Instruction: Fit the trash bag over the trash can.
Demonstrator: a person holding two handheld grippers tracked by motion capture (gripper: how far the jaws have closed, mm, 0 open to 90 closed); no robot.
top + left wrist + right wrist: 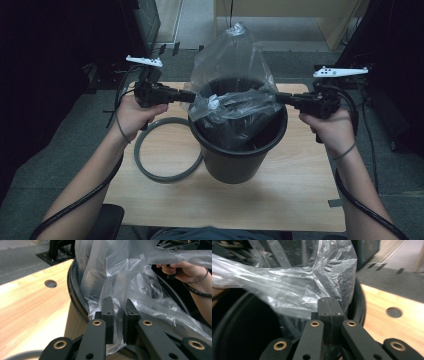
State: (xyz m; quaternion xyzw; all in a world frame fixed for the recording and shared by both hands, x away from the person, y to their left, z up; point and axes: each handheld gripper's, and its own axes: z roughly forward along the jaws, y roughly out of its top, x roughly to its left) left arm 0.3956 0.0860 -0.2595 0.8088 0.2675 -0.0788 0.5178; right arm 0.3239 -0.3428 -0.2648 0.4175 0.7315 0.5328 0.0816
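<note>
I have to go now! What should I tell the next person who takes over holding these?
Left gripper: jaws nearly together, pinching the clear plastic bag at the black bucket's left rim.
Right gripper: shut on the bag's film at the right rim.
The bucket stands mid-table; the bag sits partly inside it, its top bunched above. A grey ring lies on the table, touching the bucket's left side.
Done: both sides of the bag gripped.
Left, probably: spread the bag's mouth over the rim; the ring may go on afterwards.
</note>
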